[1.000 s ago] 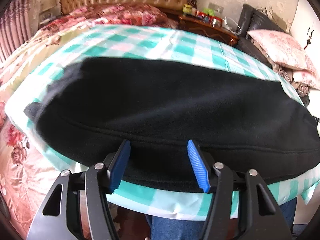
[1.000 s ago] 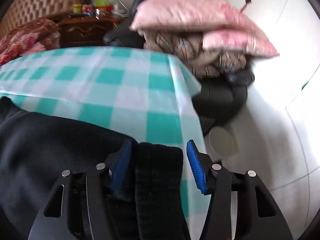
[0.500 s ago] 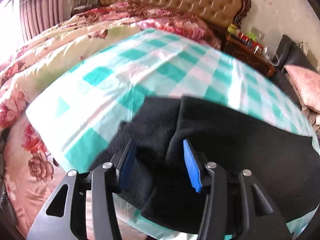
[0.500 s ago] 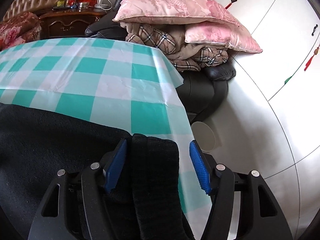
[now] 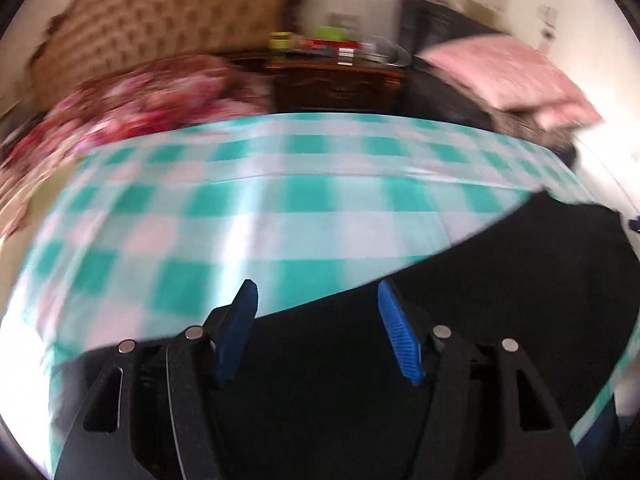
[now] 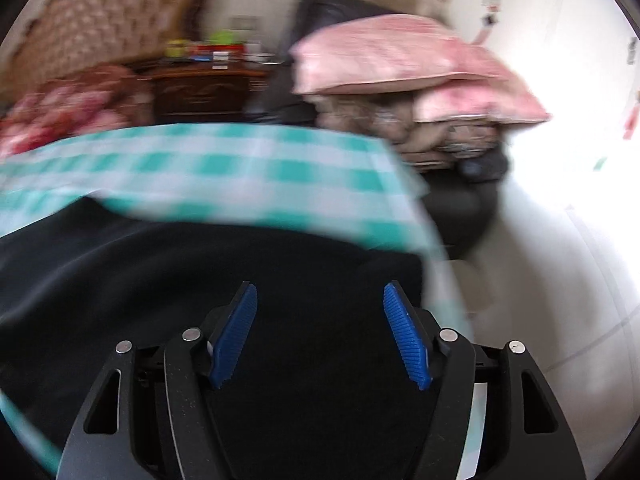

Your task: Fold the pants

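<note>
The black pants lie on a table covered with a green-and-white checked cloth. In the left wrist view they fill the near right part, their edge running diagonally. My left gripper is open and hovers over the pants' left edge. In the right wrist view the pants cover the near part of the cloth, close to the table's right edge. My right gripper is open above the black fabric. Both views are motion-blurred.
A bed with a tufted headboard and floral bedding stands at the back left. A dark wooden nightstand with small items is behind the table. Pink pillows are stacked on a dark chair at the right. White floor lies beyond the table's right edge.
Both grippers have swung across the table and the views blur. The left gripper has moved off the pants' end, which now lies further right. The right gripper no longer straddles the narrow band.
</note>
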The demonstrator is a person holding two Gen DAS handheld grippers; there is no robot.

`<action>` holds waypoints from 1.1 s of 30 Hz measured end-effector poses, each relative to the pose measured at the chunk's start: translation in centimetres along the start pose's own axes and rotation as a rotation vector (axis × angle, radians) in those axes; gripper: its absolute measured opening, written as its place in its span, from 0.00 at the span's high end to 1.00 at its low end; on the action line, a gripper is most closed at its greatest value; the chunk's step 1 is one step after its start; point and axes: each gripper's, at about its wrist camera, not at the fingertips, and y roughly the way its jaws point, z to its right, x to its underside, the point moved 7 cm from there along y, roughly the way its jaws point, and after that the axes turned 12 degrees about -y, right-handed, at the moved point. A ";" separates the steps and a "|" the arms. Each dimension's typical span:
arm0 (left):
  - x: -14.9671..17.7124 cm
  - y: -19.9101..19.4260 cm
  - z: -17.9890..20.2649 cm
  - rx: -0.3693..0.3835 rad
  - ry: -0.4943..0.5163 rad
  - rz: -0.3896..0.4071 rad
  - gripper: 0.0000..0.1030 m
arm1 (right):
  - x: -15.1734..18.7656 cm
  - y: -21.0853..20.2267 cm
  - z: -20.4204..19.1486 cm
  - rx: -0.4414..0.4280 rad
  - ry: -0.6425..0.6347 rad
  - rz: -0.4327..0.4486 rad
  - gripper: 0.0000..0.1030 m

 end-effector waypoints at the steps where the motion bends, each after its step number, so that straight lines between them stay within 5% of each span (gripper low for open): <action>1: 0.0 0.7 1.6 0.040 0.020 -0.010 0.39 | 0.9 -0.7 -2.1 -0.067 -0.014 0.004 0.34; 4: 0.4 3.4 5.4 0.093 0.082 -0.052 0.39 | 3.6 -0.5 -6.1 -0.119 -0.076 -0.033 0.34; 6: 0.5 6.2 5.7 -0.055 0.123 -0.087 0.39 | 5.6 0.7 -7.2 -0.105 -0.092 -0.099 0.34; 8: 0.0 7.0 5.4 -0.168 0.104 -0.071 0.40 | 6.6 0.5 -7.3 -0.099 -0.081 -0.062 0.34; 12: -1.5 5.1 11.4 0.012 0.101 0.017 0.41 | 6.6 0.8 -7.2 -0.111 -0.077 -0.064 0.34; 16: -0.3 7.0 18.2 0.168 0.196 -0.052 0.43 | 6.5 0.8 -7.5 -0.096 -0.082 -0.078 0.33; 19: 0.3 11.3 19.4 0.059 0.255 -0.101 0.45 | 6.7 0.6 -7.6 -0.095 -0.077 -0.074 0.33; 24: -2.6 11.6 16.6 -0.079 0.151 -0.036 0.46 | 7.0 0.5 -7.6 -0.094 -0.070 -0.064 0.33; 27: -2.6 8.7 18.4 0.160 0.083 -0.045 0.42 | 7.2 0.4 -7.6 -0.098 -0.067 -0.059 0.33; 29: -1.4 7.9 20.4 0.204 0.137 -0.059 0.38 | 7.2 0.4 -7.6 -0.097 -0.064 -0.062 0.32; 31: 0.1 8.8 22.4 0.207 0.176 -0.090 0.34 | 7.1 0.5 -7.7 -0.092 -0.065 -0.064 0.32; 33: 1.5 11.4 22.7 0.047 0.221 -0.126 0.32 | 7.1 0.4 -7.7 -0.089 -0.070 -0.071 0.32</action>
